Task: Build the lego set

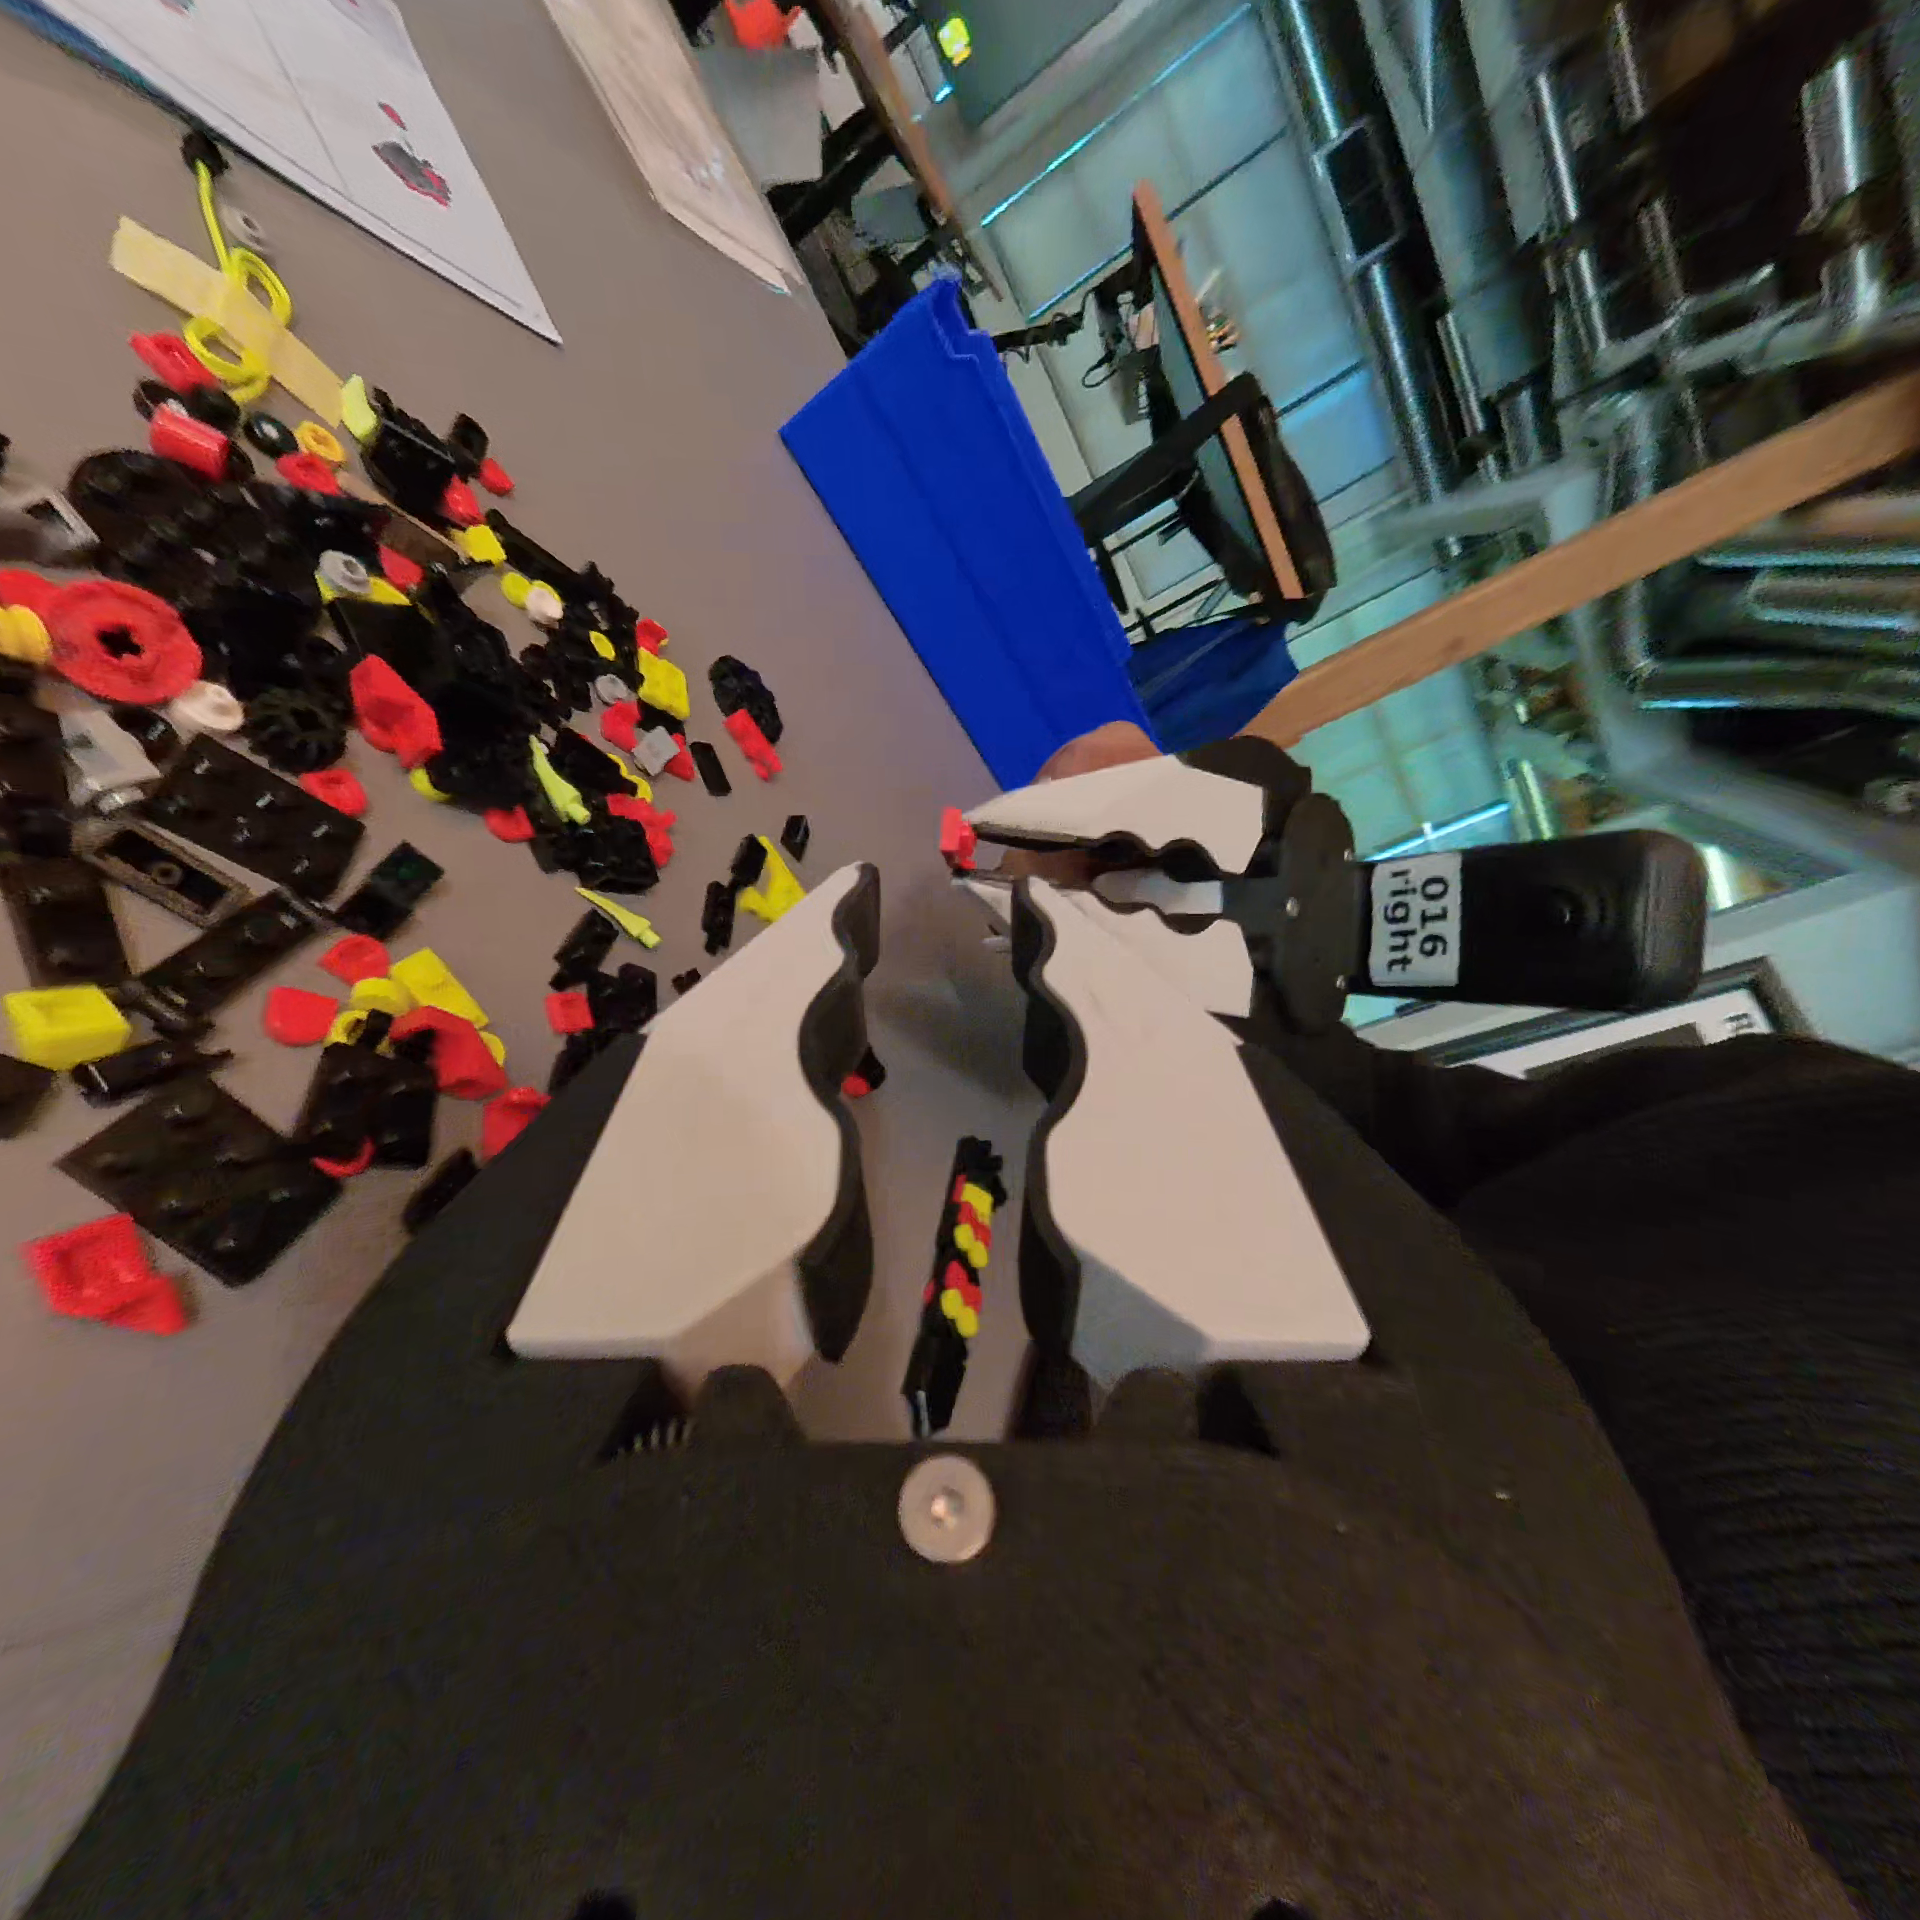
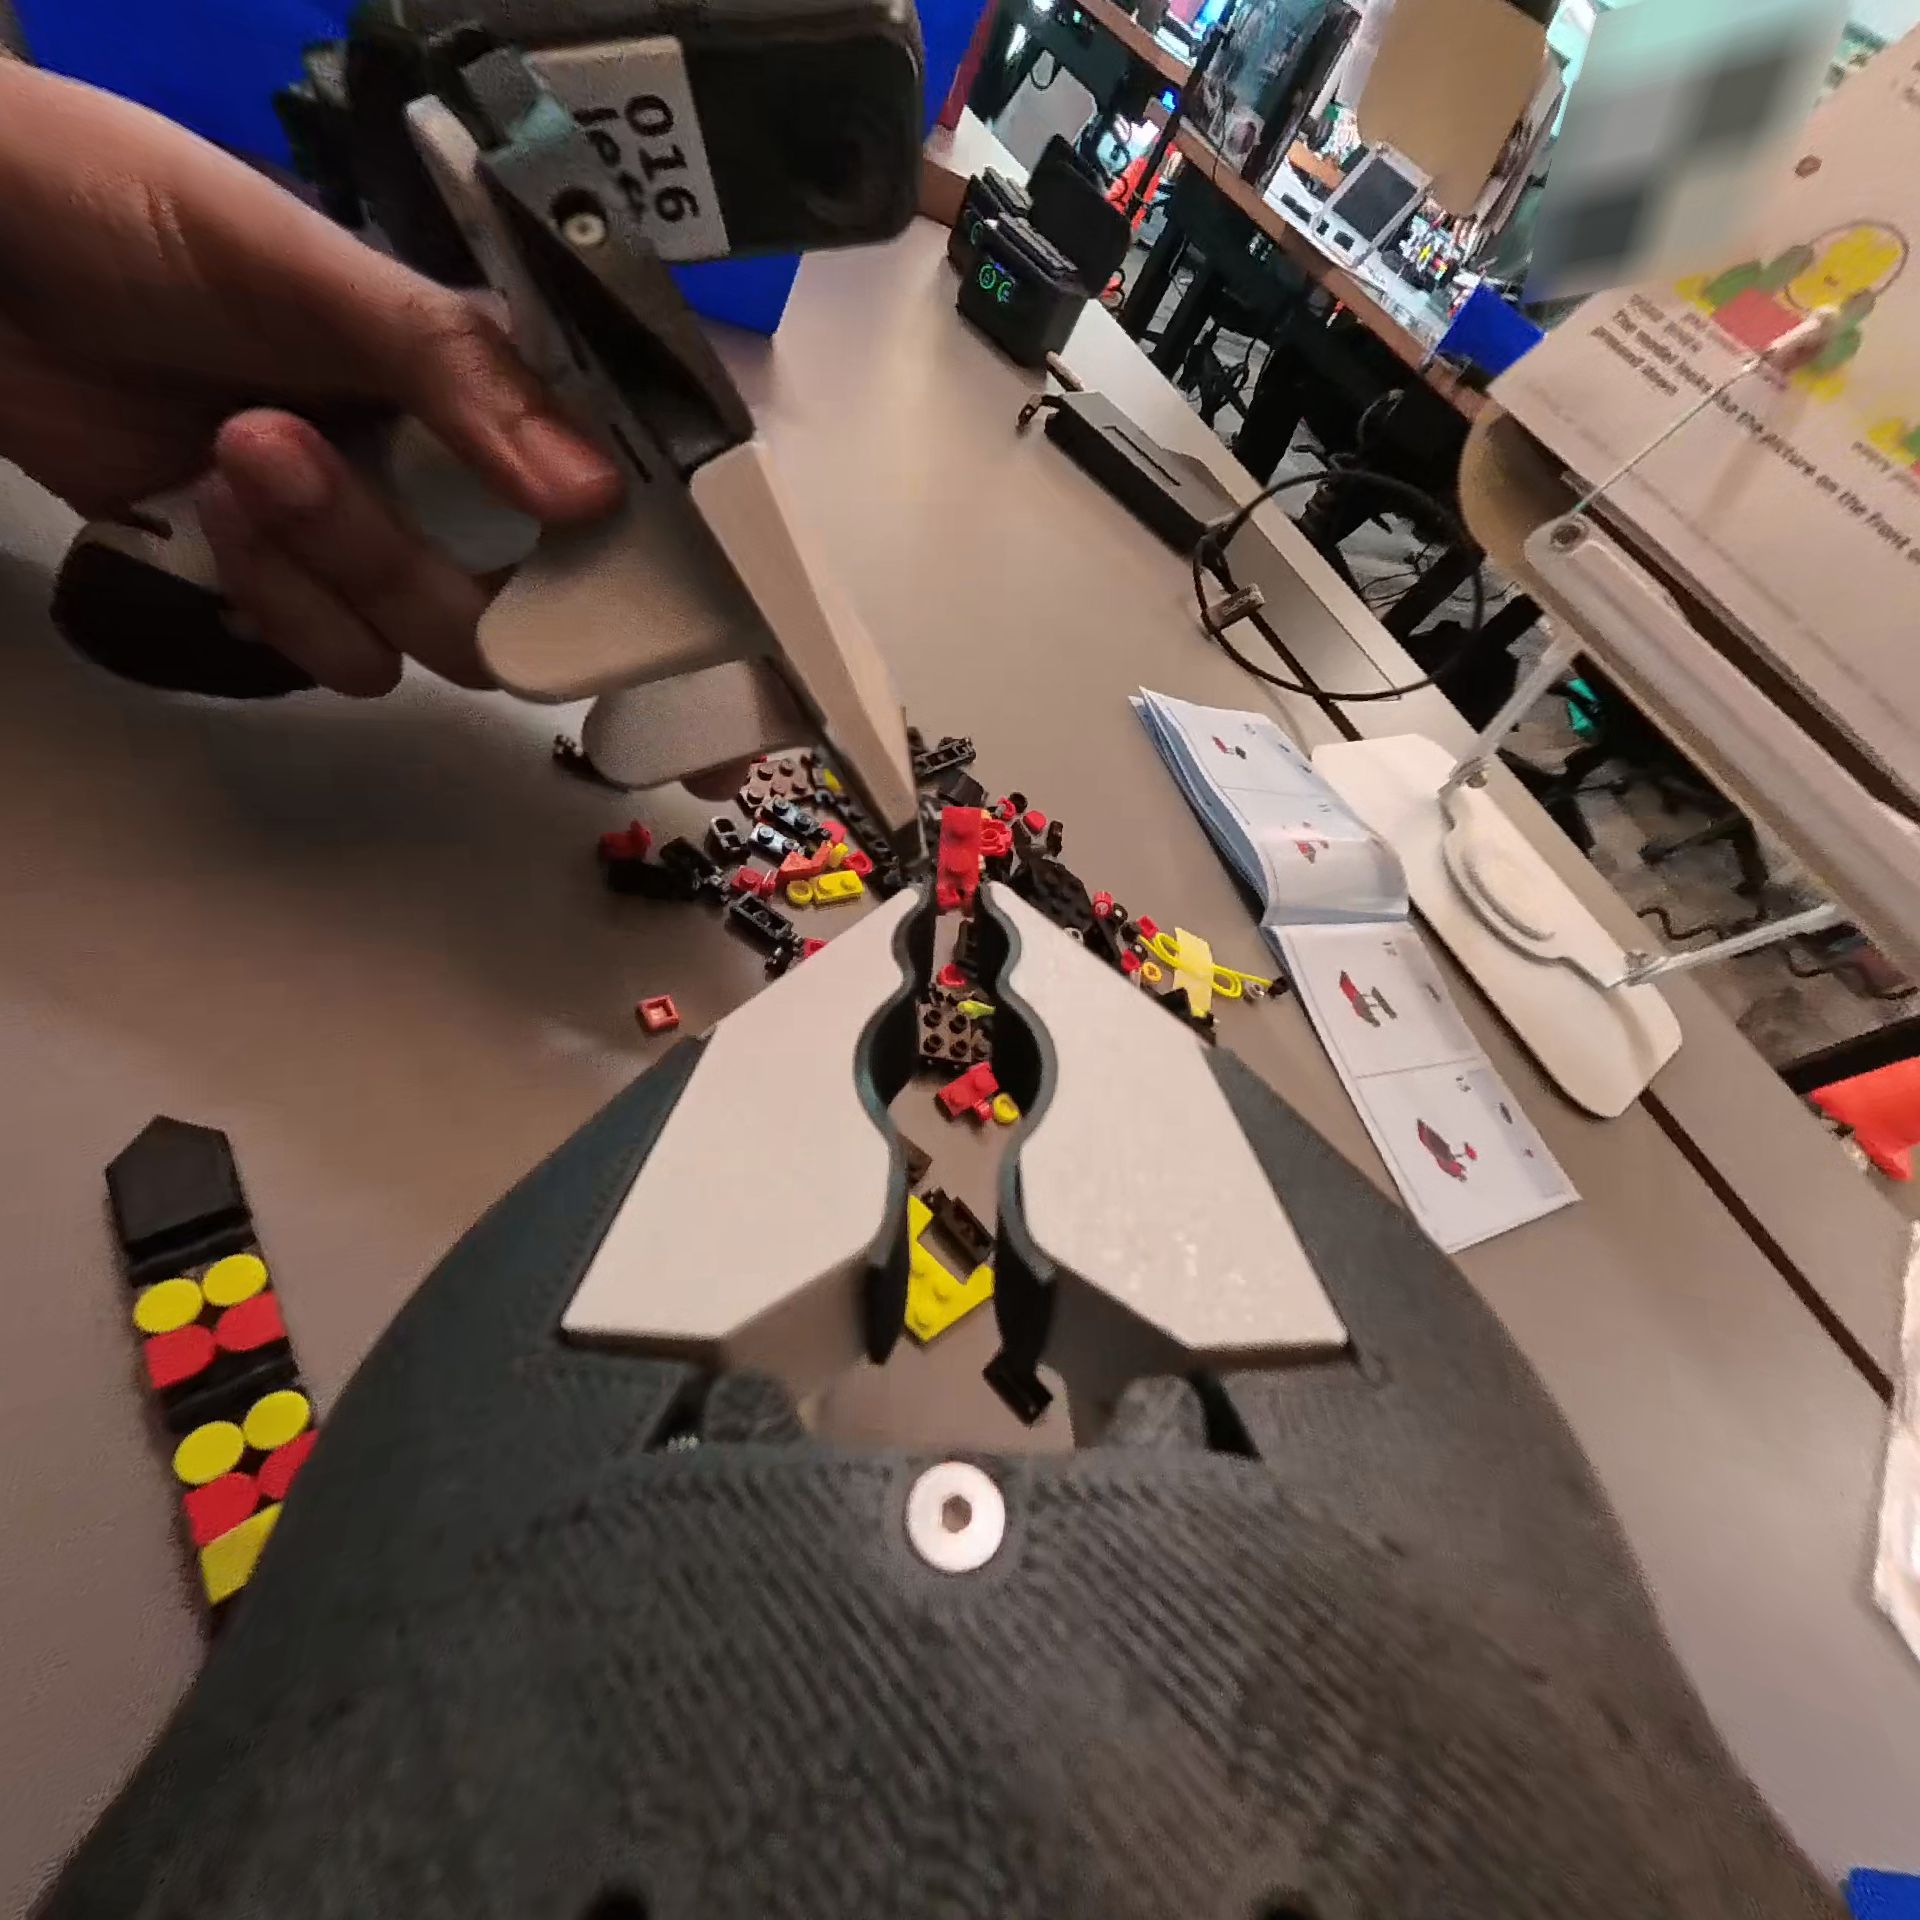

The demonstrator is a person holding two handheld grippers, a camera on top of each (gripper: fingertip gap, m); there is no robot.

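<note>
Left wrist view first: the left gripper (image 1: pixel 943 902) has chunky matte-white wedge fingers with wavy black rubbery liners, spread apart with nothing between them. Down in the gap, on the smooth grey table (image 1: pixel 644 343), lies a long black strip assembly (image 1: pixel 956 1283) dotted with round red and yellow studs. To the left is a loose pile of bricks (image 1: pixel 343 748), glossy black plates, red discs and yellow wedges all jumbled. The right gripper (image 1: pixel 964 854) comes in from the right side, fingertips pinched on a small red brick (image 1: pixel 957 837). A ribbed blue plastic bin (image 1: pixel 966 561) stands behind it.

Right wrist view: the right gripper (image 2: pixel 954 902) is clamped at the very tips on that red brick (image 2: pixel 958 854), which looks like a couple of small studded bits stacked. The left gripper (image 2: pixel 902 831) hangs above the pile (image 2: pixel 831 862), held by a hand (image 2: pixel 270 395), its tip just beside the red piece; can't read its opening from this angle. The striped strip (image 2: pixel 213 1371) lies flat at far left, well apart from the pile. An open paper instruction booklet (image 2: pixel 1351 956) lies to the right, next to a white stand base (image 2: pixel 1507 914).
</note>
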